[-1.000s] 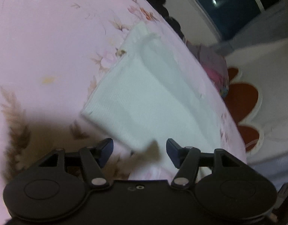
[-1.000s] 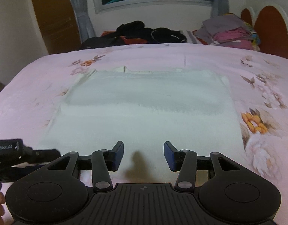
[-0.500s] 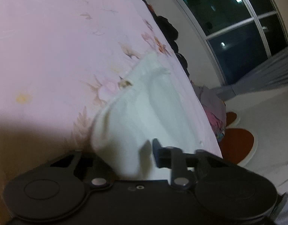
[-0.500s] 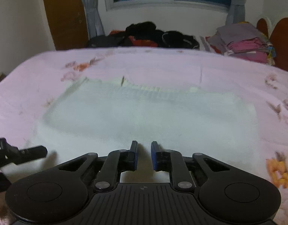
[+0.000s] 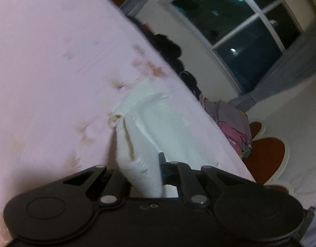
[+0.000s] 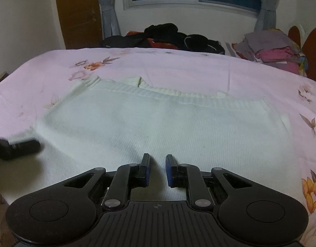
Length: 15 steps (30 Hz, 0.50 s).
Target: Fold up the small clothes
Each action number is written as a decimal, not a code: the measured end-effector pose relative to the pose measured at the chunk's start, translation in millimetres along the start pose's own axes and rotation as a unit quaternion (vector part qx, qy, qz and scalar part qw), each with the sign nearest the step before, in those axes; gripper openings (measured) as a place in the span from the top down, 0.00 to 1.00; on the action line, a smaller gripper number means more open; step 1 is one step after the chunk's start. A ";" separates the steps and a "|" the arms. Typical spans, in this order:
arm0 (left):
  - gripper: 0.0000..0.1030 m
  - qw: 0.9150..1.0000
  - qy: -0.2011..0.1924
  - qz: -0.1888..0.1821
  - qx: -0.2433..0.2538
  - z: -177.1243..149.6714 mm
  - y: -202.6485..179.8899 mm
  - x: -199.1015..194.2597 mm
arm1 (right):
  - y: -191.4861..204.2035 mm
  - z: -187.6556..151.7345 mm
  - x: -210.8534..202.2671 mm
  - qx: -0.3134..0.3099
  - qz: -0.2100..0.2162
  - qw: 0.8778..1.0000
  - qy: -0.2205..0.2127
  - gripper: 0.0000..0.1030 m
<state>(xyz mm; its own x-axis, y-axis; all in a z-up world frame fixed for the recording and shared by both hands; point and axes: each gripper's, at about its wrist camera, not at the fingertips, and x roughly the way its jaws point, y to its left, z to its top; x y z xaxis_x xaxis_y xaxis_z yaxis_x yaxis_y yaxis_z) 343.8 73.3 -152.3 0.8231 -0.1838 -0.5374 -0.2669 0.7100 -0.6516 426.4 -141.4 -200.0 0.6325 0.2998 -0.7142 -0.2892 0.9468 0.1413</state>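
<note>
Ribbed white knit garment [image 6: 158,123], rectangular, on smooth floral bedsheet [image 6: 178,65].

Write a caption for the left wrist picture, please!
Left gripper pinches the white garment over a pink bedspread.

Black grippers [image 6: 156,169], blue-faced fingers [image 6: 169,170], silver screws

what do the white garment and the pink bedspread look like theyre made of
White garment: looks like a soft knit, probably cotton or a blend; fine vertical ribbing and a ribbed hem band show, matte finish. Pink bedspread: looks like smooth woven fabric with a printed flower pattern, faint creases; exact fibre cannot be told.
</note>
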 end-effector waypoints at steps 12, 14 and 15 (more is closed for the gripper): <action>0.94 0.955 0.050 -0.093 0.278 -49.8 -149.8 12.4 | -78.5 -7.4 -61.3 0.123 0.002 0.992 -0.034 0.84; 0.94 0.942 0.075 -0.104 0.311 -72.8 -165.0 20.7 | -101.8 -13.5 -76.5 0.145 -0.010 0.989 -0.039 0.84; 0.94 0.933 0.094 -0.108 0.329 -88.1 -172.4 26.0 | -111.6 -16.9 -83.7 0.153 -0.017 0.987 -0.041 0.84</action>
<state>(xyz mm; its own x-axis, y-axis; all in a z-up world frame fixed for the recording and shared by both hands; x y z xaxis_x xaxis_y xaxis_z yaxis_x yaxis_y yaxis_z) 367.0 -113.7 -101.1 0.7034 -0.4421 -0.5566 0.3115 0.8956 -0.3177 393.6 -274.1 -167.6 0.6984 0.2636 -0.6654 -0.0441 0.9438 0.3276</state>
